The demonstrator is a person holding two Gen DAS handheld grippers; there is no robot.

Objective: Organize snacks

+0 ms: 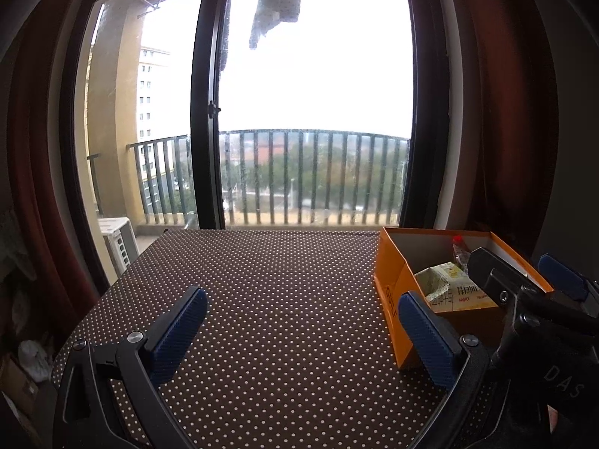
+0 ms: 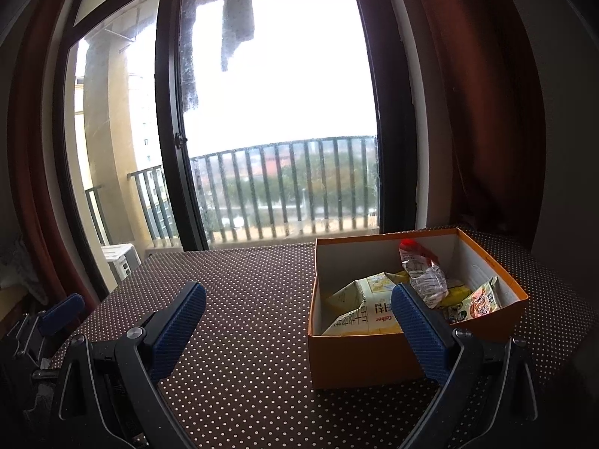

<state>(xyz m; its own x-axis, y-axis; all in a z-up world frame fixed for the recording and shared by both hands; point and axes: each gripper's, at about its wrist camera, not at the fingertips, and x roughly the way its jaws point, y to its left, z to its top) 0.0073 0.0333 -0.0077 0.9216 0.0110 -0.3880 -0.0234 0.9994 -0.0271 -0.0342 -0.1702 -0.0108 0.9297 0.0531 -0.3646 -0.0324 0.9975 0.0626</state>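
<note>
An orange cardboard box (image 2: 359, 359) stands on the right part of the brown dotted tablecloth (image 2: 247, 318). Inside it lie a pale yellow snack bag (image 2: 359, 303), a silver packet with a red top (image 2: 423, 273) and a small pinkish packet (image 2: 485, 299). My right gripper (image 2: 299, 321) is open and holds nothing, its right finger in front of the box's near wall. My left gripper (image 1: 303, 329) is open too, above bare cloth to the left of the box (image 1: 393, 262). The right gripper's body (image 1: 531, 299) covers part of the box in the left wrist view.
A glass balcony door (image 1: 314, 112) with a dark frame rises behind the table's far edge. Dark red curtains (image 2: 483, 112) hang on both sides. An air-conditioner unit (image 1: 119, 239) sits outside at the left. Clutter lies on the floor at the left (image 1: 30, 359).
</note>
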